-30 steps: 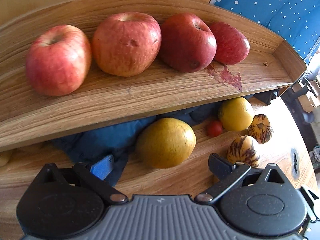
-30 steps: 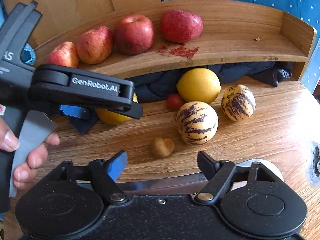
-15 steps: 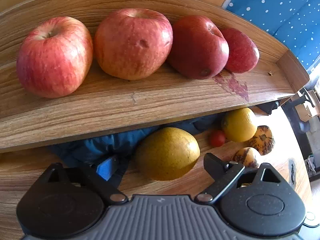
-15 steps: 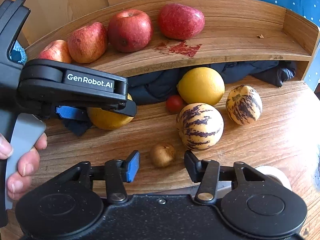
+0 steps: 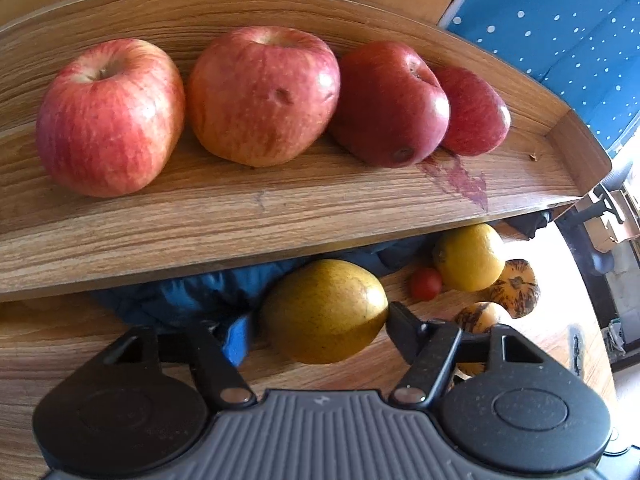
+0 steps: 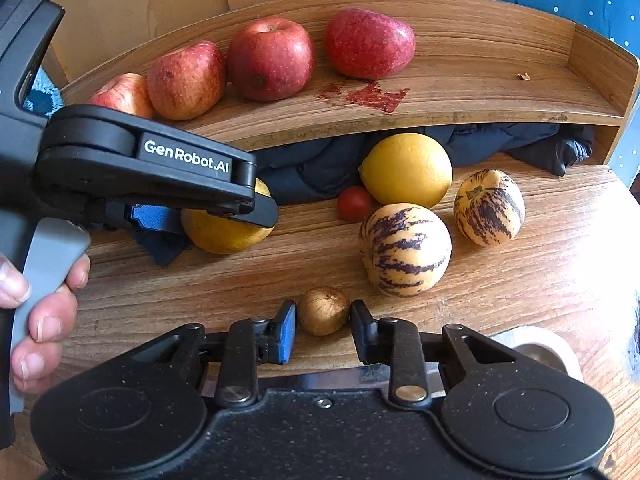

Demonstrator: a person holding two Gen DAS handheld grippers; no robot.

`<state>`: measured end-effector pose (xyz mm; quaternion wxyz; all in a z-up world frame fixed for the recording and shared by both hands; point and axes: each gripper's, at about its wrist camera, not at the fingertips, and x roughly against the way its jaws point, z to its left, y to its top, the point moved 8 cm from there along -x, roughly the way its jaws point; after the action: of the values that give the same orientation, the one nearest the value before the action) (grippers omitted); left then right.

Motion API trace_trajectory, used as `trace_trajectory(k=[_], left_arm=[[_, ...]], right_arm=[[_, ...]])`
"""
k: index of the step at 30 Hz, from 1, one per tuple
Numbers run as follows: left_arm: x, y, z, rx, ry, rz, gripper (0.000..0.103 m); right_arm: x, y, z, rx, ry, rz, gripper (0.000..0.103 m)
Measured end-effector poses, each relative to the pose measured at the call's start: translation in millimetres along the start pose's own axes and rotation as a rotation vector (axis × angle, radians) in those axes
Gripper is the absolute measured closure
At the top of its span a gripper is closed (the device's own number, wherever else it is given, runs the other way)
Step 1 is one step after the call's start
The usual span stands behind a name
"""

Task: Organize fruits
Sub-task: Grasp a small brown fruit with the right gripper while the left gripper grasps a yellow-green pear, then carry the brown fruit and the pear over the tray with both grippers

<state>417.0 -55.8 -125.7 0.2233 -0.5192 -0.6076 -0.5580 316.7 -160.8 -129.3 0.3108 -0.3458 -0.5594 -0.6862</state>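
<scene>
Fingers of the person's left hand (image 6: 36, 312) wrap the grey trigger at the far left of the right wrist view, and the left tool (image 5: 320, 320) reaches over the desk (image 6: 540, 280) to the yellow-green pear (image 5: 324, 310). Its jaws sit on either side of that pear, blue pad left, black pad right, and they look closed against it, though contact on the left side is hard to confirm. The pear lies on the desk just in front of a dark blue cloth (image 5: 192, 296) stuffed under the shelf (image 5: 240, 216).

Up on the shelf, four red apples (image 5: 264, 96) stand in a row, the two on the right touching, with a red stain (image 6: 364, 94) on the wood beside the last one.

Moving right along the desk: a small cherry tomato (image 6: 354, 202) nestles against a big yellow citrus (image 6: 408, 168), then two striped melons (image 6: 404, 248), one near, one further right.

Down front, the right tool (image 6: 323, 324) has its jaws narrowly apart around a small brown fruit (image 6: 323, 310), pads just beside it, not clearly pressing. The fruit rests on the desk.
</scene>
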Motion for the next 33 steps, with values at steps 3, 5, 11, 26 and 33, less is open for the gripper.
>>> trace_trajectory(k=[3, 5, 11, 26, 33], left_arm=[[1.4, -1.6, 0.4, -0.002, 0.0, -0.003, 0.031], [2.6, -3.1, 1.1, 0.0, -0.003, -0.001, 0.031], [6.3, -11.2, -1.2, -0.017, 0.002, 0.006, 0.032], [41.7, -50.5, -17.0, -0.022, -0.008, 0.011, 0.032], [66.3, -69.9, -32.1, -0.02, -0.005, -0.008, 0.032]], right_arm=[[3.9, -1.9, 1.2, 0.004, 0.007, -0.008, 0.072], [7.5, -4.0, 1.1, 0.006, 0.01, -0.011, 0.072], [16.1, -9.5, 2.2, 0.016, 0.021, -0.021, 0.072], [76.0, -34.5, 3.8, 0.087, 0.103, -0.1, 0.072], [102.4, -53.3, -6.8, 0.065, 0.106, -0.112, 0.072]])
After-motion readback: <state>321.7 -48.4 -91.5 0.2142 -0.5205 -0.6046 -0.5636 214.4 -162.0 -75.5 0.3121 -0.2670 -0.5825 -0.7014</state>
